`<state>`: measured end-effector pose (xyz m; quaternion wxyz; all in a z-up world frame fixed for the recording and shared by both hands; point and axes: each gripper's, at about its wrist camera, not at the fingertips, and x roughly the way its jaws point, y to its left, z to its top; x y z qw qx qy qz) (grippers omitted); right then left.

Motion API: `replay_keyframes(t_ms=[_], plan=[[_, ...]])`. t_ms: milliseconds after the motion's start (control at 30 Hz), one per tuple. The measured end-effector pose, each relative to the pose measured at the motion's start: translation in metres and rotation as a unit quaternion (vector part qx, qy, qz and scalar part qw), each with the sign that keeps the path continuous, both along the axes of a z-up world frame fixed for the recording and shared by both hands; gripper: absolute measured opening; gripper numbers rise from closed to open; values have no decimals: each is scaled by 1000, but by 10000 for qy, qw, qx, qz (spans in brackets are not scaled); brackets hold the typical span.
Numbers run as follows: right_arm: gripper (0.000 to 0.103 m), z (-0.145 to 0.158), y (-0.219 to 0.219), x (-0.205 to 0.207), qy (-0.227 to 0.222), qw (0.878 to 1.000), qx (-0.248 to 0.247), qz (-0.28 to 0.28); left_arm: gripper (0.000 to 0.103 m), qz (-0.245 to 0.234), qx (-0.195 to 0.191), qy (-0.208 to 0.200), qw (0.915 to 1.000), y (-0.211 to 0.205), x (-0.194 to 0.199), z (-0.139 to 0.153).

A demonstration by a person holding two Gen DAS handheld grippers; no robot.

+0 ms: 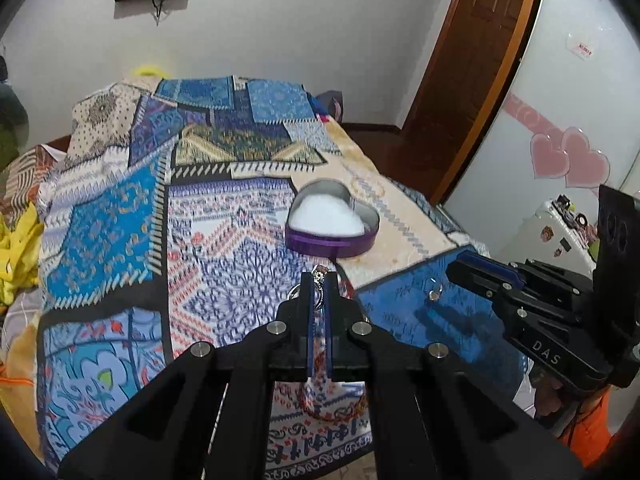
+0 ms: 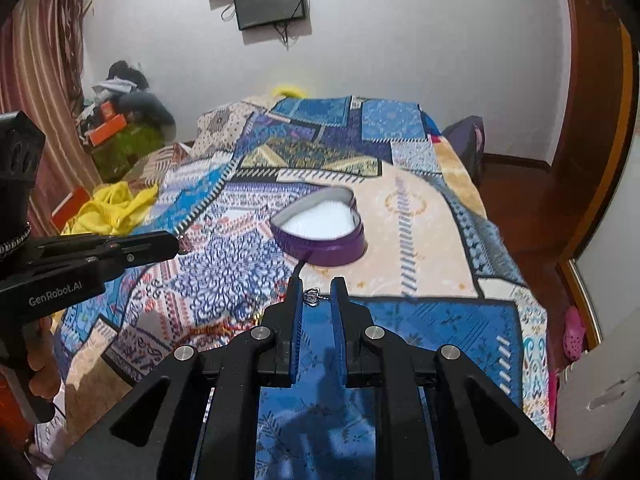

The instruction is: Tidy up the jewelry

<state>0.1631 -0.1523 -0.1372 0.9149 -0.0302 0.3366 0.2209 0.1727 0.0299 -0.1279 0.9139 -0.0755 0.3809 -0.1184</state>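
Left tool (image 1: pixel 319 280) pinching a ring (image 1: pixel 319 277) at its tips, right tool (image 2: pixel 316 284) spread, second ring (image 2: pixel 312 296) between its fingers

Left hand-held gripper (image 1: pixel 319 280) points forward and slightly down, its blue-padded fingers (image 1: pixel 310 312) drawn nearly together with only a thin slit between them, and a small ring (image 1: pixel 319 277) pinched at the tips. Off to its right, the right hand-held gripper (image 2: pixel 316 286) angles in, fingers (image 2: pixel 339 312) parted with a clear gap, nothing pressed between the pads. The person's left hand (image 2: pixel 38 376) wraps the left handle from below; an orange sleeve (image 1: pixel 592 428) shows under the right handle.
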Motion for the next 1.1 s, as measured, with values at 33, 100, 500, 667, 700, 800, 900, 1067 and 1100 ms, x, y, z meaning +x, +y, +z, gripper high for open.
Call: replay_keyframes(t_ms=[33, 100, 500, 667, 700, 800, 900, 1067, 1100], plan=[[13, 2, 0, 1, -30, 10000, 16, 1, 2, 9, 7, -37, 10000, 0, 1, 3], [13, 4, 0, 3, -43, 10000, 54, 20, 2, 17, 13, -111, 9999, 0, 3, 8], [13, -19, 18, 26, 292, 9990, 29, 350, 2, -2, -97, -100, 9999, 0, 21, 6], [13, -47, 13, 41, 649, 9974, -243, 183, 2, 12, -108, 25, 9999, 2, 28, -4], [13, -49, 10, 43, 685, 9972, -249, 152, 2, 10, -101, 52, 9999, 2, 30, -7], [13, -47, 4, 48, 686, 9973, -263, 91, 2, -2, -82, 103, 9999, 3, 36, -11], [13, -40, 3, 50, 585, 9978, -285, 102, 2, -34, -64, 113, 9999, 1, 43, -13], [13, -23, 8, 54, 290, 9990, -267, 195, 2, -132, -15, 64, 9999, -5, 55, -10], [13, -18, 10, 55, 209, 9992, -269, 225, 2, -154, -7, 52, 9999, -6, 57, -10]])
